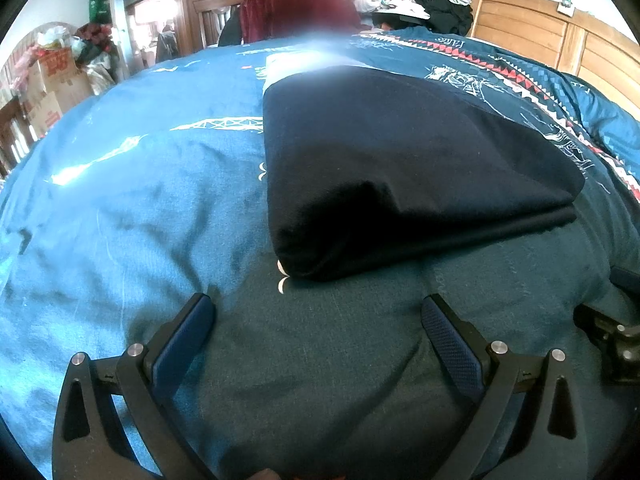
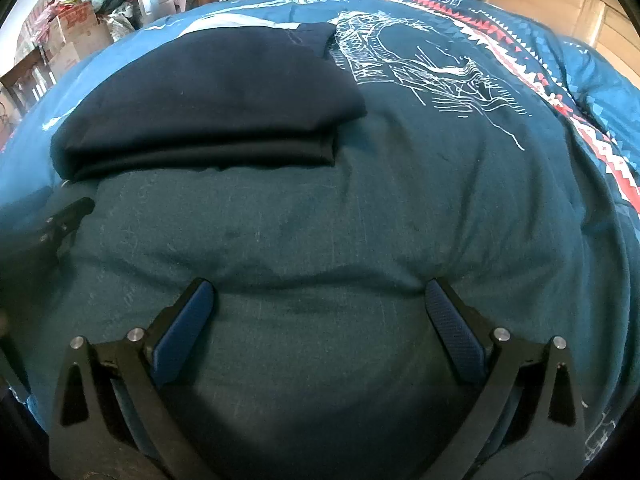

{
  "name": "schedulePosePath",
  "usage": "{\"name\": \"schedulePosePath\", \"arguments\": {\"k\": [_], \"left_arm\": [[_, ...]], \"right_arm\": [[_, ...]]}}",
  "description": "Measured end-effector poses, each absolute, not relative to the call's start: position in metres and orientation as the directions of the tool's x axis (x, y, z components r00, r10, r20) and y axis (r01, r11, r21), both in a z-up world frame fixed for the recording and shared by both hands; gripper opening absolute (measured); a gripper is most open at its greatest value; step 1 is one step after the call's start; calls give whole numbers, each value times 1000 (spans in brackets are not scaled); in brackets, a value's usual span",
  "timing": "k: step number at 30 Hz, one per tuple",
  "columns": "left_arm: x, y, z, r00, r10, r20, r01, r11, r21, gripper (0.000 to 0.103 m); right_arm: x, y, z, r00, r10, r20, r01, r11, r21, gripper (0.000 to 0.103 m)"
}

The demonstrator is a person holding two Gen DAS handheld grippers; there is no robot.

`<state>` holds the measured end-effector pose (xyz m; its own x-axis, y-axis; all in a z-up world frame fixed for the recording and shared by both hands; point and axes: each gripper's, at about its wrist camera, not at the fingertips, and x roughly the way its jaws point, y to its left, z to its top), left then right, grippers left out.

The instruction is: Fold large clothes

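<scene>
Left wrist view: my left gripper (image 1: 318,312) has its jaws spread wide and empty at the bottom of the frame, low over a blue bedspread (image 1: 132,208), with the folded dark garment (image 1: 400,176) lying flat at centre frame. Right wrist view: my right gripper (image 2: 320,300) is likewise wide apart, holding nothing, and the folded dark garment (image 2: 216,108) lies in the upper left on the bedspread (image 2: 400,216).

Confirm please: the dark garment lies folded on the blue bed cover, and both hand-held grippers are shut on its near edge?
Not quite. The dark garment lies folded on the blue bed cover, but both wrist views show the left hand-held gripper and right hand-held gripper open, holding nothing.
</scene>
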<state>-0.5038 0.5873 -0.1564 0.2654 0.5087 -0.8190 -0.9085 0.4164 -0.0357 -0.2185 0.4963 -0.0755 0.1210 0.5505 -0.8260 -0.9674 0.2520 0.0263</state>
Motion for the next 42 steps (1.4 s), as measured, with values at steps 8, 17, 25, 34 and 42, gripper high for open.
{"name": "schedulePosePath", "arguments": {"k": [8,17,25,34,42], "left_arm": [[-505,588,-158,260,510,-820,-909,416,-30,103],[-505,588,-157,259,509,-821,-909,416,-28,103],[-505,594,-154,252,483,-839,-909,415,-35,103],[-502,604,-140,218,364,-906,-922,382,-68,103],[-509,581,-16,211,543,-813,-932,362,0,103]], "right_arm": [[-219,498,-75,125,562,-817,-970,242,18,103],[-218,500,-76,121,560,-820,-970,242,22,103],[-219,502,-77,137,560,-817,-968,252,11,103],[-218,520,-65,66,448,-892,-960,272,66,103],[-234,492,62,134,610,-781,-961,271,47,103]]}}
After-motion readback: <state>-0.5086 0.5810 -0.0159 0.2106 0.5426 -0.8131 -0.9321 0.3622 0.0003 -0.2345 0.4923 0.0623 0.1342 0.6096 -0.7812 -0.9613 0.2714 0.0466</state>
